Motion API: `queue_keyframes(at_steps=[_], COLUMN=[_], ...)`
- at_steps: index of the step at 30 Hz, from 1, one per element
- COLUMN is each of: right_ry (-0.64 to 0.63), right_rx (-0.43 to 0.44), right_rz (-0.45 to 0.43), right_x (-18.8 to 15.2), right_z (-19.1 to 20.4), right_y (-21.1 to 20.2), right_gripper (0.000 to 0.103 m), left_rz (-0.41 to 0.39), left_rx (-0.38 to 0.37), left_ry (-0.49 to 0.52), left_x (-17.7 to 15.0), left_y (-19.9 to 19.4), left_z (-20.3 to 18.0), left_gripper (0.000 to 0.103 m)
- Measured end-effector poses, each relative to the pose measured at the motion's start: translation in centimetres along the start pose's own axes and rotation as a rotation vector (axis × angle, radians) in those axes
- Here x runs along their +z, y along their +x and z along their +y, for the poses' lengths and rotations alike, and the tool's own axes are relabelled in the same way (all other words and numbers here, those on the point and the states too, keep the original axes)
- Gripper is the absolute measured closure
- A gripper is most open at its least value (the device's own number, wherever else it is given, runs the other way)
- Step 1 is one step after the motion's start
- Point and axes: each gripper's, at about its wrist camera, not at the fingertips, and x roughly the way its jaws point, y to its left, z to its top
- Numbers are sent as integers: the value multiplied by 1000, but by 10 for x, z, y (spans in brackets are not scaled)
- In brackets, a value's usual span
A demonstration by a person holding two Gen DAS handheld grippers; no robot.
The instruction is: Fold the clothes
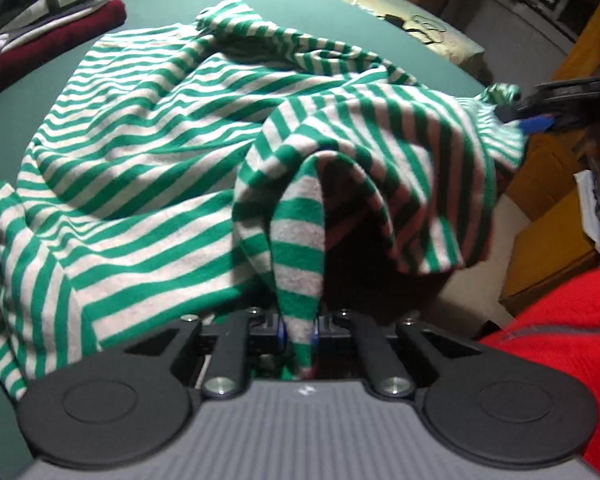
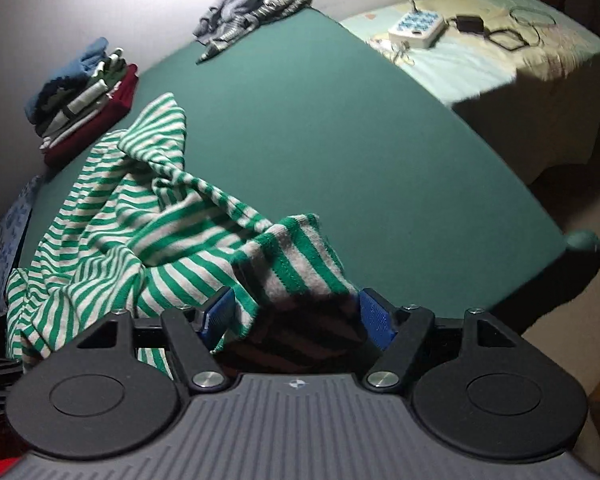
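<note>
A green-and-white striped garment (image 1: 152, 148) lies crumpled across the green table (image 1: 308, 4). My left gripper (image 1: 300, 336) is shut on a fold of it, and the cloth rises from the jaws in a raised hump. In the right wrist view the garment (image 2: 112, 232) trails off to the left. Its thick striped cuff (image 2: 296, 256) sits bunched between the blue pads (image 2: 374, 316) of my right gripper (image 2: 296, 316), whose jaws stand wide apart. The right gripper (image 1: 548, 116) also shows at the table's right edge, level with the lifted cloth.
A stack of folded clothes (image 1: 56, 16) stands at the far left of the table, and a loose grey-blue garment (image 2: 252, 8) lies at the far edge. Beyond is a bed (image 2: 500, 56) with a power strip (image 2: 416, 26) and cables. A person's red sleeve (image 1: 572, 332) is at the lower right.
</note>
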Motion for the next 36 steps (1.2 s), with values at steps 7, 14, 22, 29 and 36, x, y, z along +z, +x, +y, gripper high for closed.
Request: queue_keyframes(at_steps=[7, 14, 22, 29, 36], right_ry=[23, -109, -462, -906, -950], right_rx=[5, -147, -26, 14, 40], right_rz=[-78, -37, -261, -267, -169], right_x=[1, 26, 78, 74, 83], right_z=[-6, -3, 77, 162, 182], right_y=[-12, -28, -56, 56, 128], right_gripper=[82, 86, 36, 36, 36], left_rz=[93, 124, -26, -181, -137], left_rx=[-142, -165, -25, 236, 348], left_ry=[-21, 14, 101, -106, -328], left_x=[-24, -28, 23, 104, 148], left_y=[-15, -44, -112, -49, 43], left_z=[2, 10, 47, 126, 211], left_gripper=[102, 99, 38, 13, 17])
